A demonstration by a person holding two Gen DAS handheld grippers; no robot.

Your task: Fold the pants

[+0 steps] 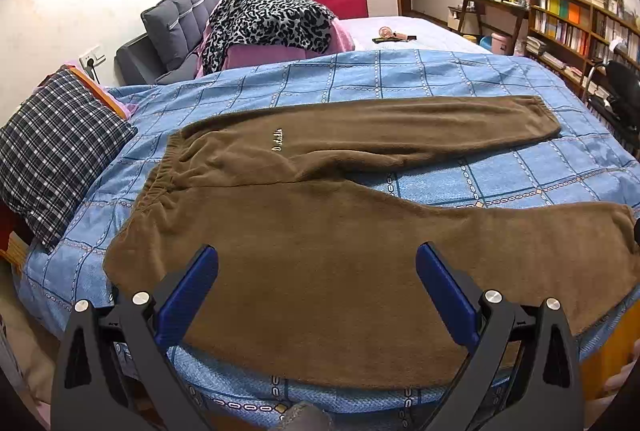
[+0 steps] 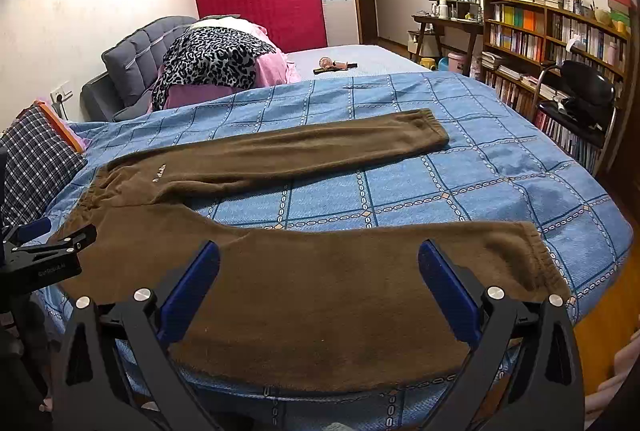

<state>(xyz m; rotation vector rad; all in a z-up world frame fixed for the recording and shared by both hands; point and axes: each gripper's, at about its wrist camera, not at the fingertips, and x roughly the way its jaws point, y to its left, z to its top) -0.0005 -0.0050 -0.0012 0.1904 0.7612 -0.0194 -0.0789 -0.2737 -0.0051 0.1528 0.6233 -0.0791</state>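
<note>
Brown fleece pants (image 1: pixel 320 231) lie spread flat on the blue checked bedspread (image 1: pixel 460 79), waistband to the left, both legs running right and splayed apart. They also show in the right wrist view (image 2: pixel 320 279). My left gripper (image 1: pixel 317 263) is open and empty, hovering over the near leg close to the hip. My right gripper (image 2: pixel 319 263) is open and empty over the near leg, closer to its cuff (image 2: pixel 536 255). The left gripper's body (image 2: pixel 44 255) shows at the left edge of the right wrist view.
A plaid pillow (image 1: pixel 52 155) lies left of the waistband. A leopard-print cloth (image 1: pixel 264 19) is heaped on pink bedding at the head of the bed. Small items (image 1: pixel 394 36) lie on the far mattress. A bookshelf (image 2: pixel 552 43) and black chair (image 2: pixel 580 99) stand at the right.
</note>
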